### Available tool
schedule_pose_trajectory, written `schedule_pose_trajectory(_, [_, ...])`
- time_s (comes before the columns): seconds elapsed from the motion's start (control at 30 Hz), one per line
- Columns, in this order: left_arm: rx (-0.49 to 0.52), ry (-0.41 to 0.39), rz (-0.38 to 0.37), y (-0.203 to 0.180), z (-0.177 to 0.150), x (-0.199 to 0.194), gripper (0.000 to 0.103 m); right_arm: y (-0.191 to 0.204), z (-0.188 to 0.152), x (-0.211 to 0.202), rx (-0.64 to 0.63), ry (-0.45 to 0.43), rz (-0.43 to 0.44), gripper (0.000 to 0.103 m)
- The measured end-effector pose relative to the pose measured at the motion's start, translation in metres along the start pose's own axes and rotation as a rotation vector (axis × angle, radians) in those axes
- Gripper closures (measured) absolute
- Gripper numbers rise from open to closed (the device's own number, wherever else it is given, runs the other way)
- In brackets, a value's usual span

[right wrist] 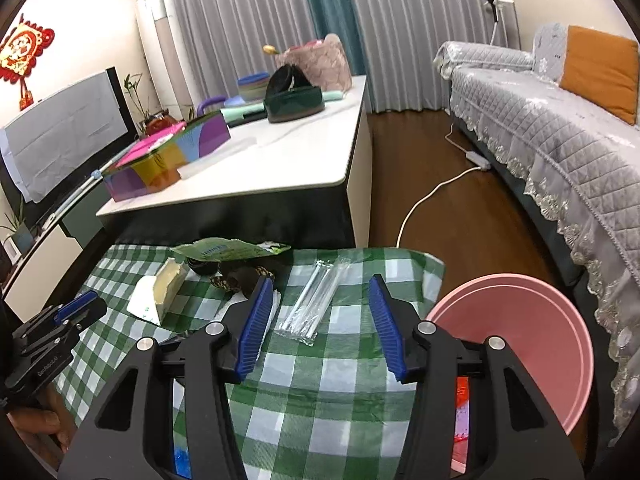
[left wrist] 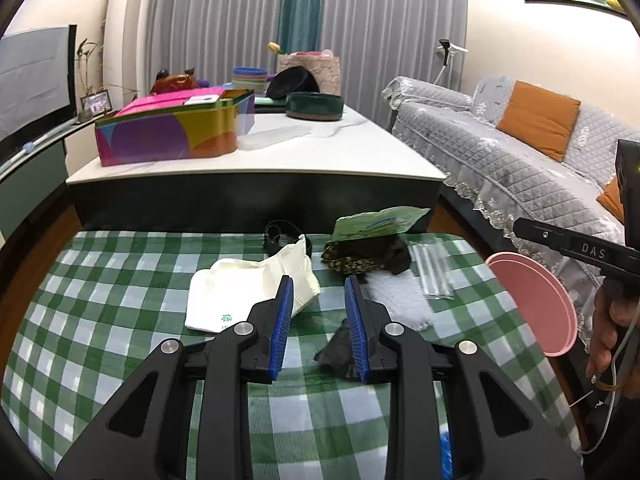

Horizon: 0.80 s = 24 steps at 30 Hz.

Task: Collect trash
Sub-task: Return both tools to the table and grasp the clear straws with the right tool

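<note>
Left gripper (left wrist: 318,320): jaws partly open, empty; a black scrap (left wrist: 338,350) lies at the right pad.
Right gripper (right wrist: 320,320): jaws wider, empty, above the clear straw packet (right wrist: 316,300).
Trash: on the checked surface (left wrist: 100,320); white paper bag (left wrist: 248,292), green wrapper (left wrist: 376,224), all looking light and limp.
Hold: pinch edges or folds; film may slip.
Room: pink bin (right wrist: 532,352) just off the right edge; open cloth near.

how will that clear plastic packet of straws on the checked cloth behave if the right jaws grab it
The clear packet of straws looks thin and glossy, so it may slip between the blue pads. It lies flat on the checked cloth, so pinching it might snag fabric too. Probably very light, and the loose film likely flexes around the stiff white tubes.
</note>
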<state>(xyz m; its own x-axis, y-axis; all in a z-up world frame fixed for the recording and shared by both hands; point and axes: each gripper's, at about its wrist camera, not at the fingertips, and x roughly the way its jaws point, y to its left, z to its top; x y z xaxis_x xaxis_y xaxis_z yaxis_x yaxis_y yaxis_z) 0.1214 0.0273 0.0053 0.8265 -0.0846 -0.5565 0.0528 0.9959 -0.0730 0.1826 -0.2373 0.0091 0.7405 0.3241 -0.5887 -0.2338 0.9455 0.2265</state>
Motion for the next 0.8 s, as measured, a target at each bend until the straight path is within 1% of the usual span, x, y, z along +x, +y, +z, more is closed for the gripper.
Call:
schedule_pose_trajectory(0.2, [0.007, 0.019, 0.02, 0.001, -0.003, 0.031, 0.076, -0.001, -0.003, 0.029, 0.01, 0.048, 0.008, 0.053])
schedule_pose_trajectory(0.3, [0.0, 0.044, 0.033, 0.003, -0.006, 0.047, 0.075, -0.004, -0.006, 0.047, 0.032, 0.079, 0.017, 0.053])
schedule_pose_trajectory(0.33, [0.0, 0.051, 0.037, 0.003, -0.006, 0.051, 0.072, -0.005, -0.007, 0.051, 0.037, 0.087, 0.02, 0.053])
schedule_pose_trajectory(0.37, [0.002, 0.054, 0.044, 0.003, -0.007, 0.054, 0.063, -0.005, -0.009, 0.056, 0.043, 0.098, 0.025, 0.053])
schedule_pose_trajectory(0.4, [0.005, 0.057, 0.053, 0.003, -0.007, 0.057, 0.055, -0.006, -0.01, 0.061, 0.048, 0.108, 0.029, 0.053])
schedule_pose_trajectory(0.57, [0.037, 0.069, 0.073, -0.001, -0.008, 0.071, 0.054, -0.007, -0.013, 0.08, 0.072, 0.145, 0.034, 0.053])
schedule_pose_trajectory(0.8, [0.05, 0.1, 0.102, -0.005, -0.009, 0.085, 0.054, -0.004, -0.017, 0.099, 0.074, 0.186, 0.011, 0.053])
